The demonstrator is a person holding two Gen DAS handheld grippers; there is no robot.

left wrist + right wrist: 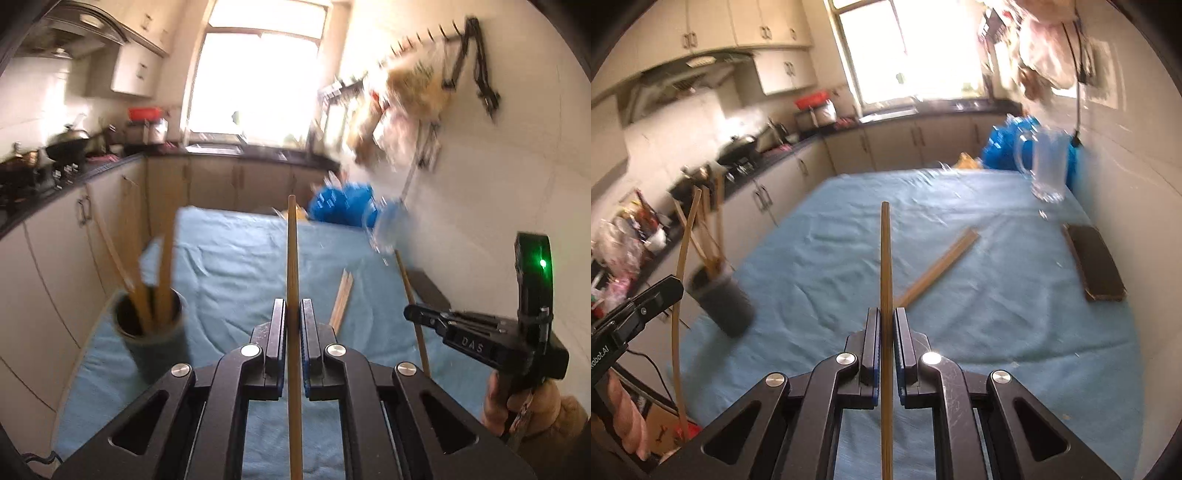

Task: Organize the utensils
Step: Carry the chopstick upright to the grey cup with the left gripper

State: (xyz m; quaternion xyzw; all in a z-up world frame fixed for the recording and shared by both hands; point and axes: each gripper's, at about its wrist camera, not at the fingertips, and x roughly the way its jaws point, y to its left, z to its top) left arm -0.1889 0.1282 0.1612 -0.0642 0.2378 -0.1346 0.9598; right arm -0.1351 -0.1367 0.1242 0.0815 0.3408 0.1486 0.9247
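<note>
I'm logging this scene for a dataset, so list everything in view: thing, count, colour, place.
Chopstick in left tongs: one, tan, clamped.
Chopstick in right tongs: one, tan, clamped.
Loose chopsticks: a pair, tan, mid-cloth.
Holder cup: one, dark, left side, several chopsticks inside.
Glass mug: one, clear, far right.
Flat board: one, dark, right edge.
Cloth: one, light blue, over the table.
Blue bag: one, beyond the table.
Left tongs: shut.
Right tongs: shut.

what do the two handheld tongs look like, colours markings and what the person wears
Both tongs, the left tongs and the right tongs, are black, angular linkages with silver round pivot caps and blue pads lining the inner faces of the fingers. Seen from the left, the right unit carries white "DAS" lettering and a green light on its black top bracket. A tan sleeve shows at the right hand.
</note>
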